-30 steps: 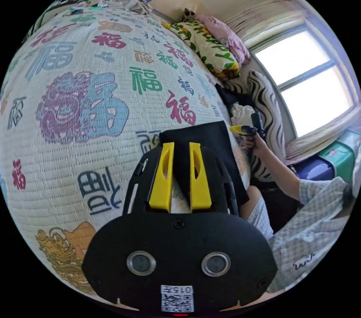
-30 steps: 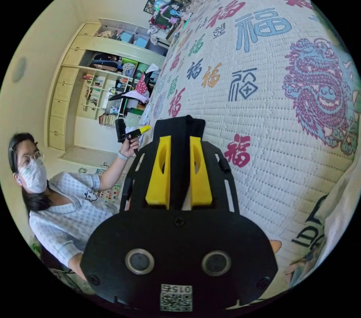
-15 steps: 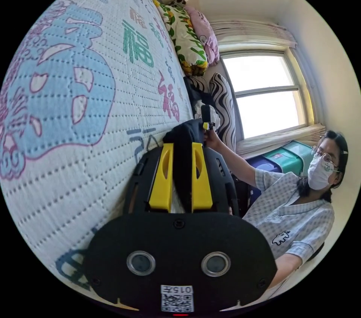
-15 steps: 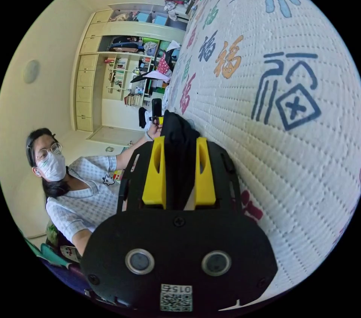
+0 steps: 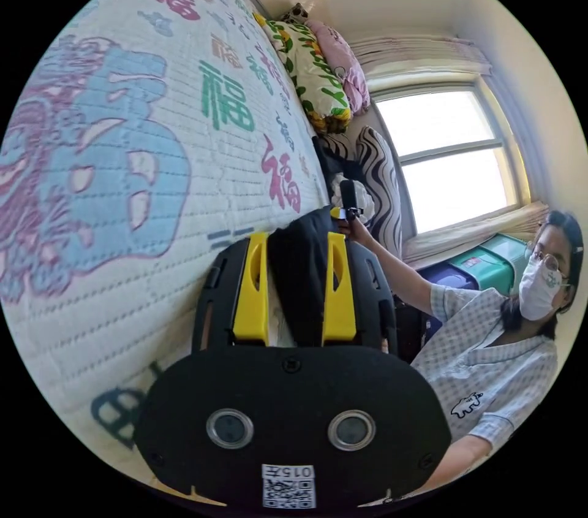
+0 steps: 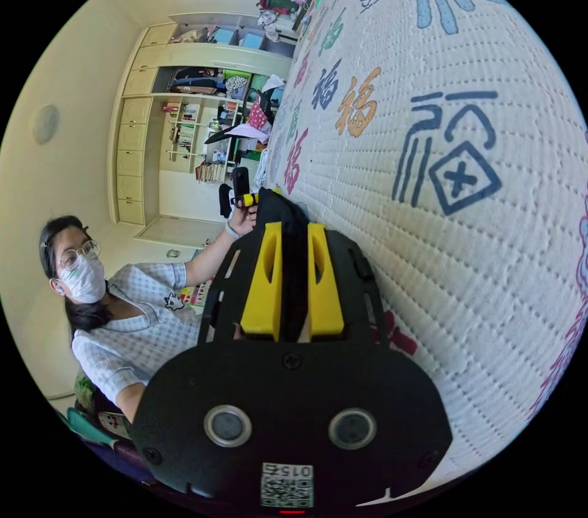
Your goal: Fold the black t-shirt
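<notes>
The black t-shirt [image 5: 300, 285] is bunched at the near edge of the bed and stretches between my two grippers. In the left gripper view, my left gripper [image 5: 296, 239] has its yellow jaws spread apart, with a thick fold of the shirt lying in the gap. Just beyond it, a hand holds the right gripper [image 5: 346, 208]. In the right gripper view, my right gripper [image 6: 294, 228] has its jaws close together, shut on a narrow fold of the t-shirt [image 6: 278, 208]. The left gripper [image 6: 242, 193] is in the person's other hand behind it.
A white quilted bed cover [image 5: 153, 113] with coloured characters spreads out beside the grippers. Patterned pillows [image 5: 306, 76] lie along its far side below a window [image 5: 453, 156]. The person [image 6: 122, 334] sits at the bed's edge. Open shelves and cupboards [image 6: 190, 125] stand behind them.
The left jaws have spread wider around the shirt since half a second ago. The right jaws, wider then, have closed in on the fold. Both cameras have tilted and shifted.
</notes>
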The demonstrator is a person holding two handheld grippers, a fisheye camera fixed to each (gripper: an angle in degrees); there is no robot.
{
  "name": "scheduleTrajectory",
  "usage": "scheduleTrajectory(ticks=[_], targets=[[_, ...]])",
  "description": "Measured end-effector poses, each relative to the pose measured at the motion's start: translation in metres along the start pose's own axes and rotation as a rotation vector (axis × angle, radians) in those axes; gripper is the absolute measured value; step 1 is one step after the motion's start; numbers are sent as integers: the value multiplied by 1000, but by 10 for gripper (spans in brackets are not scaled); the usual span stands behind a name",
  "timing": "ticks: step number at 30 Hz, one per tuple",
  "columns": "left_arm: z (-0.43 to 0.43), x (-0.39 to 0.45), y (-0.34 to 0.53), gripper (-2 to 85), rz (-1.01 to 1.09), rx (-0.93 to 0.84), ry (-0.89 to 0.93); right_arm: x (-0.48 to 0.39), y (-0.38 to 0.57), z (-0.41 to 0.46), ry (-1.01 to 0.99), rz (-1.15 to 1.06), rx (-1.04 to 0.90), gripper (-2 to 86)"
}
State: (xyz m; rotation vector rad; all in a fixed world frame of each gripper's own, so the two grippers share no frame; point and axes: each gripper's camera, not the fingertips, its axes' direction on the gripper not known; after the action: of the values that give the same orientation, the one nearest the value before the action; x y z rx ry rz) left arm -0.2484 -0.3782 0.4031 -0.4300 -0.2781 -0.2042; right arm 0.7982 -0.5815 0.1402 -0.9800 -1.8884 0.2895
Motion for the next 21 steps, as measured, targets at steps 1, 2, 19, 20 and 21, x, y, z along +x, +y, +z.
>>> scheduleTrajectory(ticks=[1, 2, 19, 20, 21], targets=[[8, 0, -3, 124, 10, -18, 14, 1, 2, 1, -3, 7, 5, 68], [13, 0, -4, 115, 16, -36, 17, 1, 2, 2, -4, 10, 7, 68], [15, 53, 5, 2, 394, -85, -113, -64, 20, 15, 205, -285, 37, 46], [16, 64, 18, 2, 452, -91, -124, -66, 23, 17, 210, -303, 27, 46], [16, 69, 26, 2, 485, -91, -126, -73, 33, 22, 206, -348, 7, 47]])
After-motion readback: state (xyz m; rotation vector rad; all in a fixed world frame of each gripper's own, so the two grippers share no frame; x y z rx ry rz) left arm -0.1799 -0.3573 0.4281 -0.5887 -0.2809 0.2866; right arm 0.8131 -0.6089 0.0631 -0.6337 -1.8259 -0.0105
